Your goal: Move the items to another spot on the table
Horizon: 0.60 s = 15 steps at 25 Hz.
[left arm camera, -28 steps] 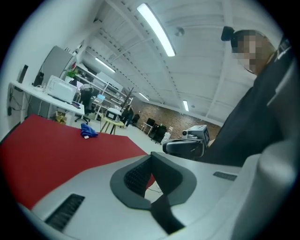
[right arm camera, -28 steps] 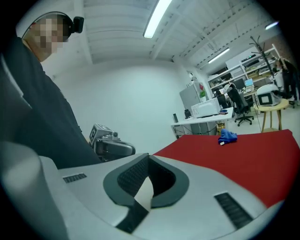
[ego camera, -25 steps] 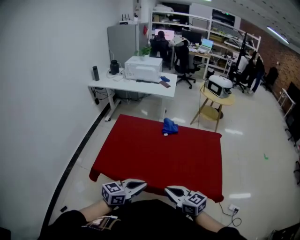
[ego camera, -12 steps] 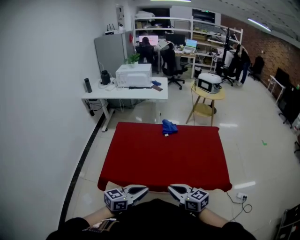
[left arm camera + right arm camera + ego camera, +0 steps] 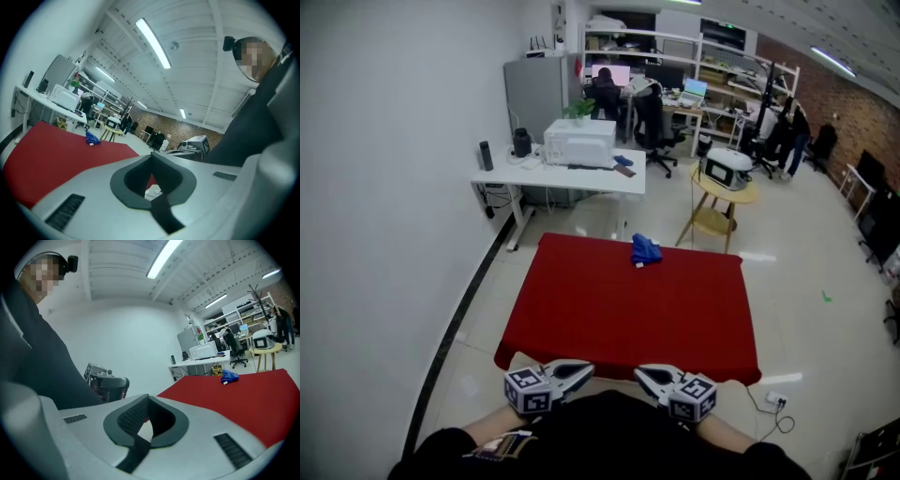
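A crumpled blue cloth (image 5: 646, 249) lies at the far edge of the red-covered table (image 5: 628, 309), with nothing else on the table. Both grippers are held close to my body at the table's near edge, far from the cloth. My left gripper (image 5: 585, 369) is shut and empty, and so is my right gripper (image 5: 640, 373). In the left gripper view the shut jaws (image 5: 152, 157) point over the red table (image 5: 51, 147) with the blue cloth (image 5: 92, 138) far off. In the right gripper view the shut gripper (image 5: 147, 400) also holds nothing, and the blue cloth (image 5: 229, 376) is distant.
A white wall runs along the left. Beyond the table stand a white desk (image 5: 562, 173) with a printer (image 5: 579, 142) and a round wooden side table (image 5: 724, 192) carrying a white appliance. People sit at desks at the back. A power strip and cable (image 5: 773, 409) lie on the floor at right.
The head view has shifted a little, so the table sits slightly differently in the picture. Both grippers stay shut near my body. The blue cloth has not moved on the table.
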Available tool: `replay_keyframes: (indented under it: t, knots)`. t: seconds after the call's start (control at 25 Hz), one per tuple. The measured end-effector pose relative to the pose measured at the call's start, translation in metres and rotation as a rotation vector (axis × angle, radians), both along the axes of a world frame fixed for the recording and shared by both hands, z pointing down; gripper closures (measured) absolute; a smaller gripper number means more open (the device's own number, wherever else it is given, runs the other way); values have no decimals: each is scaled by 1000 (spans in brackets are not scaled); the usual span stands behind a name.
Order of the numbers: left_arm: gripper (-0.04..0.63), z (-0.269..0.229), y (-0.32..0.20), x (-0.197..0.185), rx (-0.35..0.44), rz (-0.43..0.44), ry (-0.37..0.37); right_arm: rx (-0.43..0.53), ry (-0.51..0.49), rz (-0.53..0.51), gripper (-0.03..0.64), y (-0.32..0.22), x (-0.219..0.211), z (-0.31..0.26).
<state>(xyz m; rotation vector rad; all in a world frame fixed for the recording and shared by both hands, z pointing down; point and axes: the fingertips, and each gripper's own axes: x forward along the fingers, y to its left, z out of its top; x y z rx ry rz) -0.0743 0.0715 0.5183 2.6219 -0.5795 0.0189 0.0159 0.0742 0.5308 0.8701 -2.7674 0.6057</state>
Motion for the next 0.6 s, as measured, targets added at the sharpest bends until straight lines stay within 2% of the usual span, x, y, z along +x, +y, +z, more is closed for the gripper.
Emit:
replay_keyframes:
  t: [0.6]
  knots:
    - [603,3,-7,8,-4,2,-15,-11,-1,-24,634,-3,6,1]
